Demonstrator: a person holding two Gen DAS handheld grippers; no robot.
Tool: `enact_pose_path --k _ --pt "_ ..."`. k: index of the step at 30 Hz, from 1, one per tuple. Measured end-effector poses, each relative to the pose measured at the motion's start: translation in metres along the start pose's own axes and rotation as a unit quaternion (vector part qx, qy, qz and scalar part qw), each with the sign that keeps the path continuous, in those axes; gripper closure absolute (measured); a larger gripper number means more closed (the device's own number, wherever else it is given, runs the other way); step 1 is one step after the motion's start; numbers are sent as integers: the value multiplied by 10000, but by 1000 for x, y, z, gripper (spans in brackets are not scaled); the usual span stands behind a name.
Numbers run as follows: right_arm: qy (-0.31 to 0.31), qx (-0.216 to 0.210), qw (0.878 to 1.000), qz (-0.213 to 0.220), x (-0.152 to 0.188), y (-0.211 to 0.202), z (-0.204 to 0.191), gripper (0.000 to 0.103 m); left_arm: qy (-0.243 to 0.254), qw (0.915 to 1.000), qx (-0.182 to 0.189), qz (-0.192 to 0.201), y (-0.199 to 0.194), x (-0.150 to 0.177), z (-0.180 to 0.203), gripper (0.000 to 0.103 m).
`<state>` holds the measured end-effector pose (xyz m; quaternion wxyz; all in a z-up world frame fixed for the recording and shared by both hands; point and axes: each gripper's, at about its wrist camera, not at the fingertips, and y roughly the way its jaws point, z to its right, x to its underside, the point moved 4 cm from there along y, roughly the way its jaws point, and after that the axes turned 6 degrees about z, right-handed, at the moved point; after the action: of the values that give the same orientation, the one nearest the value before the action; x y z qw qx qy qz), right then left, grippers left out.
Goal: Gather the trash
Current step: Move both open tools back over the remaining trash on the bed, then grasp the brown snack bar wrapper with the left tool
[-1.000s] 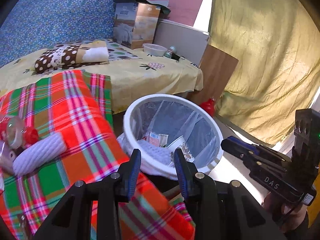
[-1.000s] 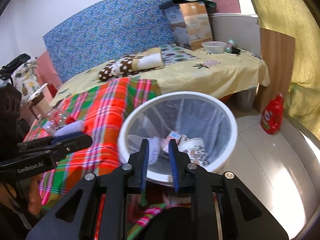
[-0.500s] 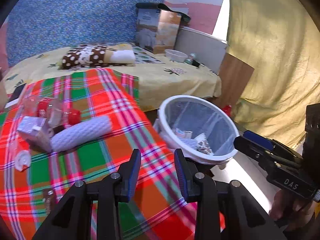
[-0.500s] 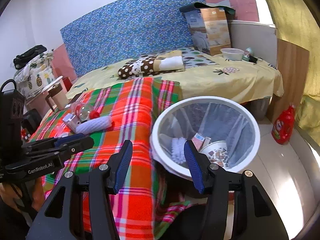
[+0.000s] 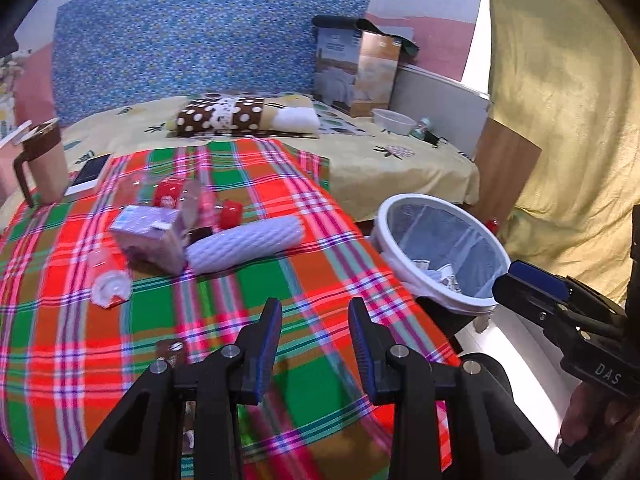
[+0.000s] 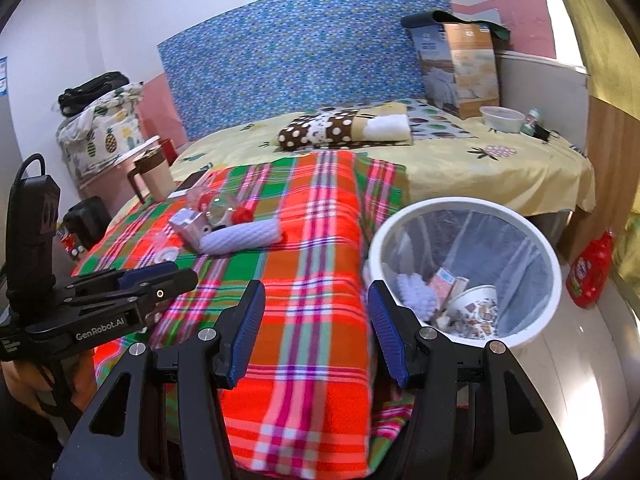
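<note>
- Some trash already in the bin [image 6: 466, 216], near right, beside the plaid blanket [image 6: 312, 248].
- White foam roll [image 5: 244, 242], carton [image 5: 148, 236], bottles left, far left on blanket.
- Left gripper [image 5: 314, 344] and right gripper [image 6: 316, 330] both spread, empty.

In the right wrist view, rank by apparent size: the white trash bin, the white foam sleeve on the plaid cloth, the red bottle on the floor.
1. White trash bin, clearly largest.
2. White foam sleeve and red bottle look alike; the bottle is partly cut off, so unranked.
</note>
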<state>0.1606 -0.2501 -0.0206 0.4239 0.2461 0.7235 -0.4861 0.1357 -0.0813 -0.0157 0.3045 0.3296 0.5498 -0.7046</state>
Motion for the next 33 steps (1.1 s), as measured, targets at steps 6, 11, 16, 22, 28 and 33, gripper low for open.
enact_pose_path --k 6,11,16,22,28,33 --pt "-116 -125 9999 -19 1 0 -15 48 -95 9996 -252 25 -12 9 -18 69" --pt "-190 -199 9996 -27 2 0 -24 48 -169 9988 -462 47 -21 16 -32 69" --pt "-267 -279 9992 -65 3 1 -33 48 -229 9976 -650 15 -26 25 -45 69" --pt "-337 -343 9988 -129 4 6 -38 48 -302 9961 -819 -88 -23 34 -60 69" --pt "-369 -374 9984 -213 5 12 -42 48 -440 9951 -839 -275 -17 47 -73 69" --pt "-401 -411 9980 -274 5 17 -44 48 -508 9946 -790 -435 -9 53 -78 69"
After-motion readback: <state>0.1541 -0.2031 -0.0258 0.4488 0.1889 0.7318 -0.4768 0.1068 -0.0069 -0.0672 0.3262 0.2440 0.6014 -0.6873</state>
